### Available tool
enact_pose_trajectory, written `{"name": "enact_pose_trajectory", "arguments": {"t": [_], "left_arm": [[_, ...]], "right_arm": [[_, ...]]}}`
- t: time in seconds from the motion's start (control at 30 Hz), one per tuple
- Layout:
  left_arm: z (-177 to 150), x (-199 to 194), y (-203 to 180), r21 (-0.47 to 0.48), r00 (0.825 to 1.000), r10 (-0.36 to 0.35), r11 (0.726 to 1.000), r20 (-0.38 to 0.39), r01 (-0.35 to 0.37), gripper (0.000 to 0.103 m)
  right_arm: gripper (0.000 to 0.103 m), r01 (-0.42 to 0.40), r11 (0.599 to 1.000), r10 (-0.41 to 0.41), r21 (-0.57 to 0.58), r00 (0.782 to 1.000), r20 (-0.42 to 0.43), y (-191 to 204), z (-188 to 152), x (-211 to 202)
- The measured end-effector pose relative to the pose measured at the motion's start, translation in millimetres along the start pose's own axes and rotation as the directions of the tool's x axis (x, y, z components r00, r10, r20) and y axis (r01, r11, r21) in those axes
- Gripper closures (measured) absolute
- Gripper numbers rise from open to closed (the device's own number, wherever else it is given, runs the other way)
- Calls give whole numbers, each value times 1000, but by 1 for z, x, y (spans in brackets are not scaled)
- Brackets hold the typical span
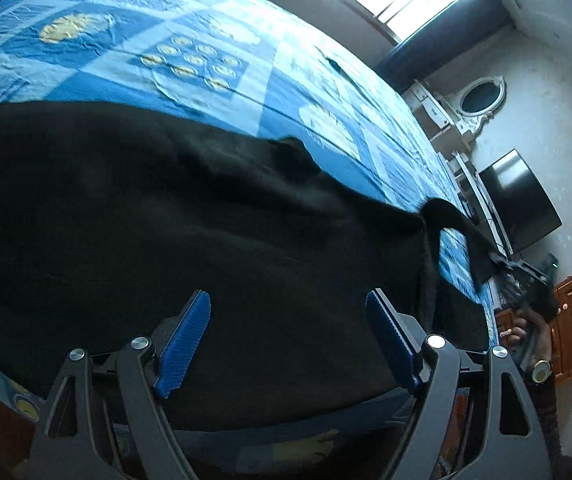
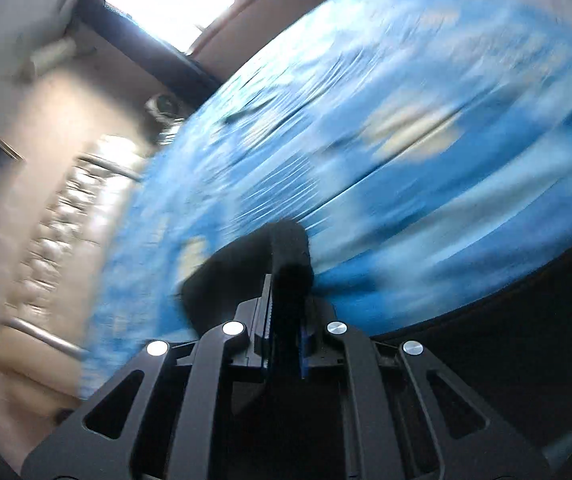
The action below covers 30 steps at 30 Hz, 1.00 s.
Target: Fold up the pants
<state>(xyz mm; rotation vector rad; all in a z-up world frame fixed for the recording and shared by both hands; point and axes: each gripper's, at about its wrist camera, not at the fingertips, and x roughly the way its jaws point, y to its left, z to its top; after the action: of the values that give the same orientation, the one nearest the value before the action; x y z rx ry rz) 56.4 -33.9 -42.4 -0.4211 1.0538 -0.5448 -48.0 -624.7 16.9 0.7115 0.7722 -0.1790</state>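
- Pants point(image 1: 166, 220), black, lie spread over a bed point(image 1: 126, 40) with a blue patterned cover, near its edge
- Left gripper point(image 1: 286, 320) hangs above the black cloth with its jaws wide apart; nothing sits between its blue pads point(image 1: 184, 344)
- Right gripper point(image 2: 286, 300) is clamped tight on a fold of the pants point(image 2: 286, 248), lifting that corner off the cover
- From the left wrist view, the right gripper point(image 1: 501, 264) shows at the bed's far side, a strip of cloth pulled up to it
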Motion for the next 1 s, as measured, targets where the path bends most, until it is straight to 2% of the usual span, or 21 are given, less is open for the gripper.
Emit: {"name": "enact_pose_trajectory", "arguments": {"t": [0.1, 0.13, 0.17, 0.2, 0.23, 0.27, 0.3, 0.33, 0.37, 0.4, 0.43, 0.5, 0.53, 0.6, 0.67, 0.77, 0.9, 1.0], "left_arm": [[-2, 7, -7, 18, 1000, 6, 1000, -12, -6, 24], [-3, 9, -11, 30, 1000, 10, 999, -16, -9, 24], [-4, 11, -13, 37, 1000, 12, 999, -20, -11, 24], [-4, 13, -15, 42, 1000, 14, 999, -26, -13, 24], [-5, 15, -18, 47, 999, 15, 999, -31, -14, 24], [-6, 15, -20, 49, 999, 16, 999, -32, -15, 24], [-6, 16, -21, 50, 999, 16, 999, -33, -14, 24], [-8, 17, -23, 51, 999, 14, 999, -37, -12, 24], [-9, 17, -24, 52, 999, 14, 999, -40, -11, 24], [-10, 18, -24, 54, 999, 15, 998, -43, -13, 24], [-11, 18, -24, 58, 999, 20, 998, -42, -18, 24], [-13, 19, -28, 63, 999, 27, 998, -40, -25, 24], [-14, 19, -29, 62, 999, 24, 998, -40, -22, 23], [-15, 19, -34, 51, 999, 5, 999, -37, -3, 23], [-19, 17, -42, 37, 999, -26, 999, -24, 27, 23], [-29, 12, -63, 43, 995, -104, 994, -7, 104, 23], [-48, 16, -99, 55, 974, -224, 973, -37, 226, 23], [-62, 27, -117, 47, 959, -273, 960, -79, 278, 23]], "right_arm": [[94, 170, 985, -169, -25, 985, 40, -47, 16, -36], [93, 247, 968, -245, -46, 968, 44, -63, 23, -41], [86, 296, 954, -295, -56, 955, 28, -79, 28, -47], [71, 343, 937, -344, -58, 939, 1, -97, 29, -46], [63, 403, 914, -404, -42, 915, -10, -112, 30, -47], [51, 437, 899, -437, -12, 899, -11, -125, 27, -51], [48, 440, 898, -440, 13, 898, -11, -133, 23, -53], [48, 412, 909, -413, 65, 911, 3, -144, 15, -61], [48, 349, 929, -354, 125, 935, 19, -151, 5, -69], [48, 240, 950, -251, 199, 967, 33, -158, -7, -76], [48, 140, 951, -158, 275, 986, 46, -160, -20, -74], [48, -10, 916, -15, 402, 998, 60, -165, -44, -80], [48, -86, 874, 67, 479, 996, 55, -172, -63, -76], [48, -128, 818, 132, 561, 991, 33, -180, -90, -66], [49, -143, 795, 147, 589, 988, 41, -186, -104, -62], [52, -185, 769, 155, 612, 983, 102, -196, -109, -61], [52, -182, 755, 110, 630, 982, 152, -200, -112, -70], [52, -163, 745, 85, 646, 985, 150, -207, -115, -69]]}}
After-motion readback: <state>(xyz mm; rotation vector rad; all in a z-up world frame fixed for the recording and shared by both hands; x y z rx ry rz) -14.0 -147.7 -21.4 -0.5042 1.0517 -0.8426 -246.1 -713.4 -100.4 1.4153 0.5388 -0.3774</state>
